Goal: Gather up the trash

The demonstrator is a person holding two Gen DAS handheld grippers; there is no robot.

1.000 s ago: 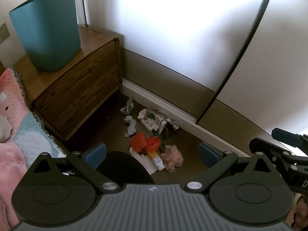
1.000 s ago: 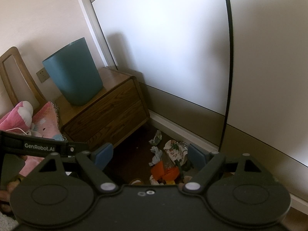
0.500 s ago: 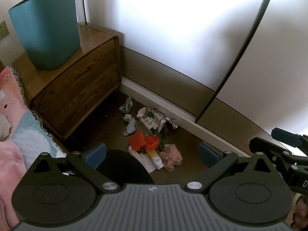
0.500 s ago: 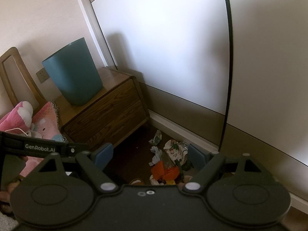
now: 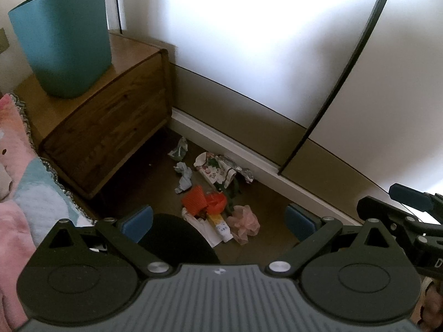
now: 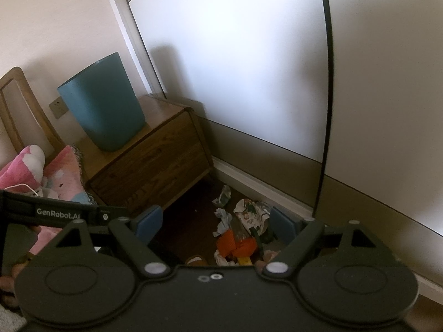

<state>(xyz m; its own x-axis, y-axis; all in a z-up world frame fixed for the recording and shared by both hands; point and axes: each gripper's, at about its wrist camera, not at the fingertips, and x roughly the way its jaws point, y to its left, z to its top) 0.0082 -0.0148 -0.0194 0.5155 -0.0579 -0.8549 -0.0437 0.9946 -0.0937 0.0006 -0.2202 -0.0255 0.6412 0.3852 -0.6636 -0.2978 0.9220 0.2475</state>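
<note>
A heap of trash lies on the dark floor by the wall: an orange plastic piece point(image 5: 203, 202), a floral wrapper point(image 5: 214, 167), crumpled paper point(image 5: 184, 177), a pink wad point(image 5: 245, 220) and a small tube point(image 5: 221, 225). The right wrist view has the same orange piece point(image 6: 235, 244) and floral wrapper point(image 6: 250, 214). A teal waste bin point(image 5: 62, 37) point(image 6: 102, 110) stands upright on a wooden nightstand point(image 5: 110, 119). My left gripper point(image 5: 218, 218) hangs open high above the heap. My right gripper point(image 6: 214, 222) is open too, holding nothing, well above the floor.
White sliding wardrobe doors point(image 5: 249, 41) with a pale baseboard point(image 5: 235, 149) close off the far side. A bed with pink bedding point(image 5: 16, 182) and a plush toy point(image 6: 25, 166) lies at the left. A dark round shape point(image 5: 177, 238) sits under the left gripper.
The left gripper has drifted slightly, so the trash heap and nightstand sit a little higher in its view. The right view has hardly changed. Both grippers have stayed open.
</note>
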